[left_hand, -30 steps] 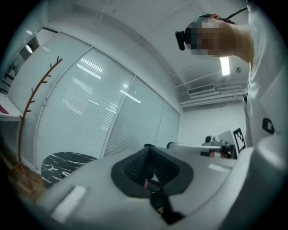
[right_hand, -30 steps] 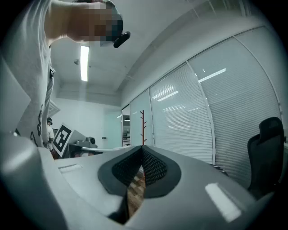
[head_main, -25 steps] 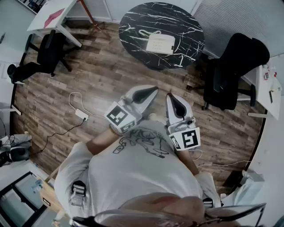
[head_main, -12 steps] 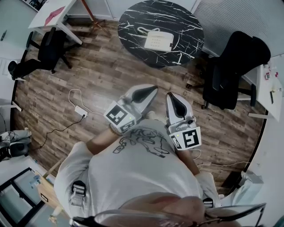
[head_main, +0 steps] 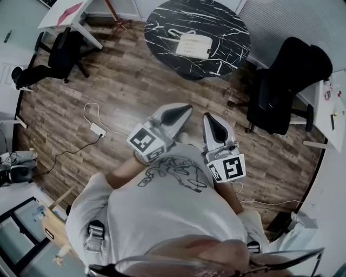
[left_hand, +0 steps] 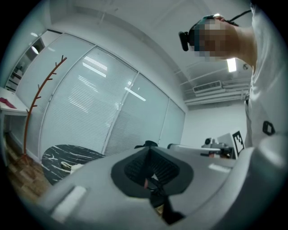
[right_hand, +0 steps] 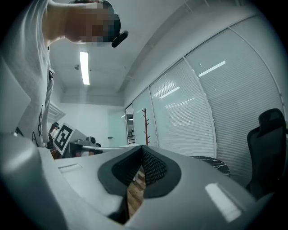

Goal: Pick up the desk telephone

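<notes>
A cream desk telephone (head_main: pixel 193 45) with its coiled cord lies on the round black marble table (head_main: pixel 227 27) at the top of the head view. The same telephone (left_hand: pixel 67 166) shows small at the table's edge in the left gripper view. My left gripper (head_main: pixel 184 111) and right gripper (head_main: pixel 208 120) are held side by side in front of the person's chest, well short of the table. Both point level toward it. Each has its jaws shut with nothing between them.
A black office chair (head_main: pixel 284 86) stands right of the table, and another chair (head_main: pixel 54 59) sits at a white desk (head_main: pixel 57 13) upper left. A white power strip (head_main: pixel 98 130) with cables lies on the wood floor to the left. A coat stand (left_hand: pixel 38 96) rises beside the glass wall.
The table and telephone sit a little higher and closer in the head view than a second ago, as the person has stepped forward. Both grippers keep their pose and stay shut.
</notes>
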The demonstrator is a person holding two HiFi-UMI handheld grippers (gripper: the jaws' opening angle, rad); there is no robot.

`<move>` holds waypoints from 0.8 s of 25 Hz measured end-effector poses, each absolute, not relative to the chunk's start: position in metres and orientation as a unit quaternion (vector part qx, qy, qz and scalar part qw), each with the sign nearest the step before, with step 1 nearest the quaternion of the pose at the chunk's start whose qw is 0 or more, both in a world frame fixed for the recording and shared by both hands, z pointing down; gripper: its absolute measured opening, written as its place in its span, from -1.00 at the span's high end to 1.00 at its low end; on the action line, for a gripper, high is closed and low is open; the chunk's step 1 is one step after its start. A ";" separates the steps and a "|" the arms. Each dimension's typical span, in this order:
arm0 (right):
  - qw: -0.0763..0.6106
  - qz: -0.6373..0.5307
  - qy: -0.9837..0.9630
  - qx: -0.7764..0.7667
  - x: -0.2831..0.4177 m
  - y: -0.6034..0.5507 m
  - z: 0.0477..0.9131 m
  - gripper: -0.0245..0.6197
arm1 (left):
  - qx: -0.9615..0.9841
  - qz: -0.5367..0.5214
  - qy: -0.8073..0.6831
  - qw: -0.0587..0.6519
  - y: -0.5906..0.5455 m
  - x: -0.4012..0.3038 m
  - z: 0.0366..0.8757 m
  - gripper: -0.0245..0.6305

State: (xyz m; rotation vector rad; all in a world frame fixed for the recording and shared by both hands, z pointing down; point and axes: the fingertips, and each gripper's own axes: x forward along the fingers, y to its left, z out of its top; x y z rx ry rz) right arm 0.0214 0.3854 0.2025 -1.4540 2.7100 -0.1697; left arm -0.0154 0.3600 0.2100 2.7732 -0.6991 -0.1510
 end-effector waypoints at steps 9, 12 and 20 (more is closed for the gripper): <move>0.027 -0.061 0.884 -0.463 0.017 0.365 0.215 0.90 | 0.953 -0.053 -0.260 0.147 0.335 -0.025 0.223 0.92; 0.026 -0.057 0.883 -0.464 0.016 0.349 0.216 0.90 | 0.952 -0.056 -0.261 0.149 0.317 -0.025 0.226 0.92; 0.018 -0.056 0.879 -0.473 0.024 0.273 0.220 0.90 | 0.955 -0.060 -0.250 0.149 0.242 -0.016 0.228 0.92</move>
